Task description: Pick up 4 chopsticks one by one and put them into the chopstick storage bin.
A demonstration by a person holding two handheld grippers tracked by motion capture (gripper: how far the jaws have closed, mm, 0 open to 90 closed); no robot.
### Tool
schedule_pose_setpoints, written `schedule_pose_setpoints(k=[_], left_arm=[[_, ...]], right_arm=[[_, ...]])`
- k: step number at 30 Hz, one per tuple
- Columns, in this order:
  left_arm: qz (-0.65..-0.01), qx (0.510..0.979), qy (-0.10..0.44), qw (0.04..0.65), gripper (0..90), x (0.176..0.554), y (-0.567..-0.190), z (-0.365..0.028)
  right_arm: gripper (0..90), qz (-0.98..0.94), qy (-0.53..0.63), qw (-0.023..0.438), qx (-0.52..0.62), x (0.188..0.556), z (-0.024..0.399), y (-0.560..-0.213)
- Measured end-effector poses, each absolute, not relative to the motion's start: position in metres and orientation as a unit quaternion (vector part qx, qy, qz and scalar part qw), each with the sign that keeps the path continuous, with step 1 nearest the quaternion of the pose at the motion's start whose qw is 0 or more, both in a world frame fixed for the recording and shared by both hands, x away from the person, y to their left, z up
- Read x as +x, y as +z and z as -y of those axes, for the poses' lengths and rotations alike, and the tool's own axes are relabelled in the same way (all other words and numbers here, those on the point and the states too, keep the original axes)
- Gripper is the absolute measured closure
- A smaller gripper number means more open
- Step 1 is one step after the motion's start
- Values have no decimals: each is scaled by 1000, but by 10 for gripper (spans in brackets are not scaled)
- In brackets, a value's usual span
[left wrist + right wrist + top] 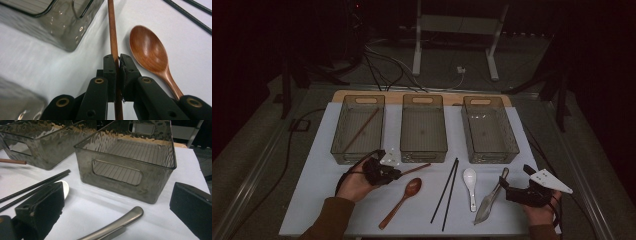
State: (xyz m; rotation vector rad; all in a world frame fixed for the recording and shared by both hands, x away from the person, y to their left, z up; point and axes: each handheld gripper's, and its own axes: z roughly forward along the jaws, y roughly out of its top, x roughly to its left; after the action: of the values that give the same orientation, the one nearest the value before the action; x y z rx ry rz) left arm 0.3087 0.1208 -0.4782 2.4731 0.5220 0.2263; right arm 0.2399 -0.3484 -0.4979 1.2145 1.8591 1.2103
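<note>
My left gripper [397, 174] [117, 60] is shut on a thin brown chopstick [418, 168] [113, 32], which sticks out past the jaws toward the middle bin [423, 127] and is held just off the white mat. Right beside it lies a wooden spoon [404, 199] [150, 52]. My right gripper [507, 187] [117, 192] stands open, its jaws wide apart on either side of the handle of a metal serving spoon [489, 200] [120, 222] without touching it.
Three smoky clear bins line the back of the mat; the left bin [358, 127] holds another brown chopstick, and the right bin [489, 130] [130, 170] is near my right gripper. Two black chopsticks [447, 192] [37, 185] and a white spoon [470, 186] [65, 187] lie between the grippers.
</note>
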Motion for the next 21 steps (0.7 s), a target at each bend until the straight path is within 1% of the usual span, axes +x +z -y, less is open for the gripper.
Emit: schedule_pose_setpoints(k=[10, 21], left_arm=[[-226, 918, 100, 311, 861, 292, -469, -153], [-257, 903, 115, 324, 860, 286, -454, -186]], right_arm=[[0, -700, 456, 302, 459, 240, 348, -498], [0, -700, 455, 302, 460, 240, 348, -499]])
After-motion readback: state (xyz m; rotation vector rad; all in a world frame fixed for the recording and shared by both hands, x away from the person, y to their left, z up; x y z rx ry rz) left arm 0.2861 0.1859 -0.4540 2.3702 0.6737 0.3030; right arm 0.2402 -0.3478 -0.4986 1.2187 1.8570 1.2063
